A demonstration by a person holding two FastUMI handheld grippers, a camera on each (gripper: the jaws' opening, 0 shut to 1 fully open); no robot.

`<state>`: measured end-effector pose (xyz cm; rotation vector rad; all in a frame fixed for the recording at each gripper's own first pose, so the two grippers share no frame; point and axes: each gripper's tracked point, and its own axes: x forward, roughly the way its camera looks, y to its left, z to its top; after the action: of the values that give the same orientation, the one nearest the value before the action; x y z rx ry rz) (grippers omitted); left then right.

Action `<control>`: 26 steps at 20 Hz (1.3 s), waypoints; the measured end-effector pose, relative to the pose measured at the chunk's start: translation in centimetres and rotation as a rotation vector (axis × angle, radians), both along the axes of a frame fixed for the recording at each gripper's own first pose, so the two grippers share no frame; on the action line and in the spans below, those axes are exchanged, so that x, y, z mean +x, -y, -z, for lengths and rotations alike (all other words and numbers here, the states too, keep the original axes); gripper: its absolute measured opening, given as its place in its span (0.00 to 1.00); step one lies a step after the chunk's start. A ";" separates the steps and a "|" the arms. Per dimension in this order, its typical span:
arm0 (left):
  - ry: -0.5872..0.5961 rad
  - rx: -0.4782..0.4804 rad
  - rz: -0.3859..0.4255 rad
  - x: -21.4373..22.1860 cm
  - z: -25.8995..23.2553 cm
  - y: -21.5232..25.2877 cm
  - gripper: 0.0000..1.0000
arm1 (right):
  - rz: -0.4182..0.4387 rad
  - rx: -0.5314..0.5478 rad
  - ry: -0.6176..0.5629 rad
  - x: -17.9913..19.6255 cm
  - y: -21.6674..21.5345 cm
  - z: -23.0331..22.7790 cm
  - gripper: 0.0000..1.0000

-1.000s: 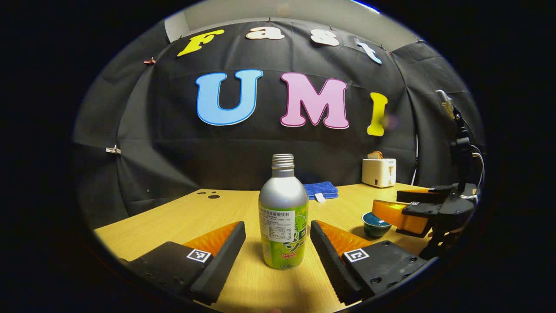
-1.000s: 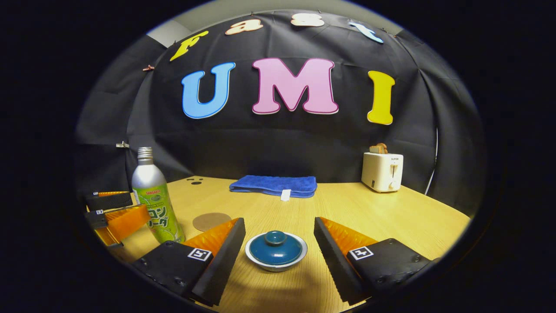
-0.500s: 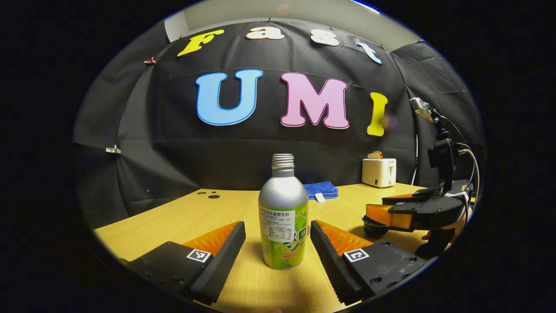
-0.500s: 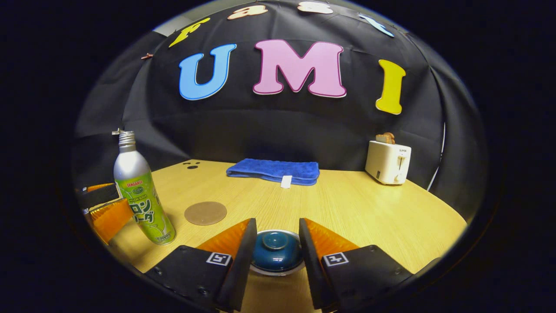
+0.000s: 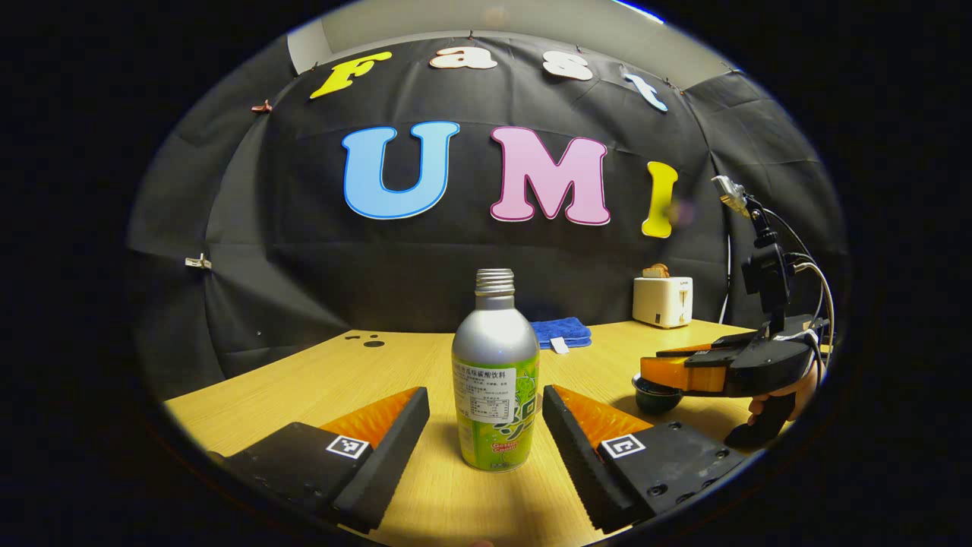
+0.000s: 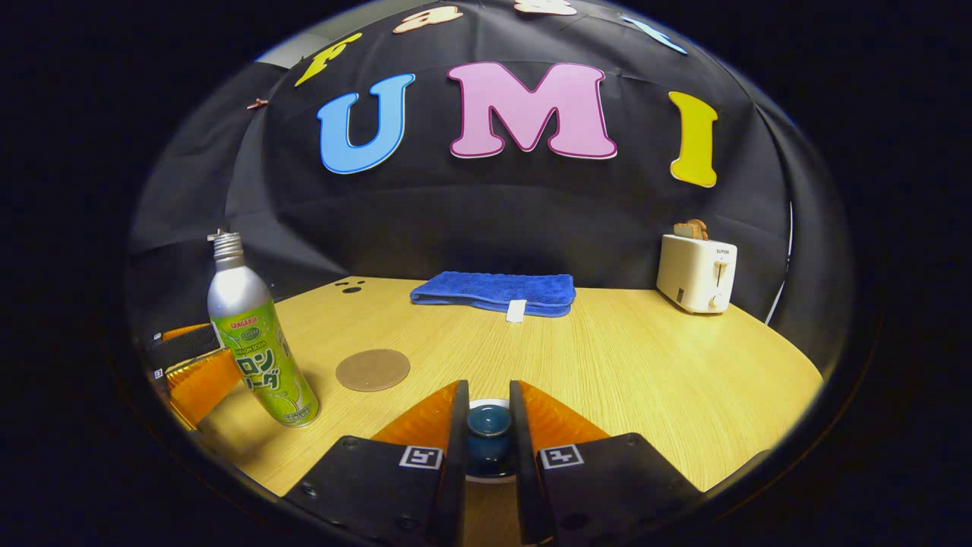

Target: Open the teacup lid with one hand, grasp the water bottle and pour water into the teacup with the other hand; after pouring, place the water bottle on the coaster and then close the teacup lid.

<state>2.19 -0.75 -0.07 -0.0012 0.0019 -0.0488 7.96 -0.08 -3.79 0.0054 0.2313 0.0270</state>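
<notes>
A silver and green water bottle (image 5: 495,387) stands uncapped on the wooden table, between the spread fingers of my left gripper (image 5: 486,410), which is open and not touching it. In the right gripper view the same bottle (image 6: 258,342) stands at the left. My right gripper (image 6: 487,425) is shut on the knob of the blue teacup lid (image 6: 487,431), which still sits on the cup. In the left gripper view the right gripper (image 5: 683,374) hangs over the dark teacup (image 5: 654,395), held by a hand. A round brown coaster (image 6: 373,369) lies on the table right of the bottle.
A folded blue towel (image 6: 493,292) lies at the back of the table (image 6: 645,365). A white toaster (image 6: 696,272) with bread in it stands at the back right. The black cloth wall closes the table behind.
My right gripper came down over the teacup and its fingers closed from wide apart onto the lid knob. The left gripper and the bottle have stayed still.
</notes>
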 end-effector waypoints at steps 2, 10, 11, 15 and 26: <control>-0.001 0.001 0.000 0.0 -0.1 0.0 0.95 | -0.033 -0.010 0.007 -0.1 -0.8 0.0 0.31; 0.000 0.001 0.014 0.3 -0.1 0.3 0.95 | -0.015 0.063 0.125 -1.3 0.3 -1.9 0.28; -0.002 0.001 0.019 0.6 -0.2 0.4 0.95 | -0.008 0.087 0.119 -1.5 0.8 -1.8 0.28; -0.002 0.002 0.028 1.7 -0.3 0.7 0.95 | 0.058 0.132 0.140 -3.0 4.3 -2.4 0.28; 0.000 0.004 0.024 6.4 -0.1 0.7 0.95 | 0.177 -0.031 0.237 -5.5 10.0 -3.7 0.28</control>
<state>8.61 -1.48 0.03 0.0026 0.0020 -0.0725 2.45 -10.07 -0.06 -0.0083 -0.0067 -0.1519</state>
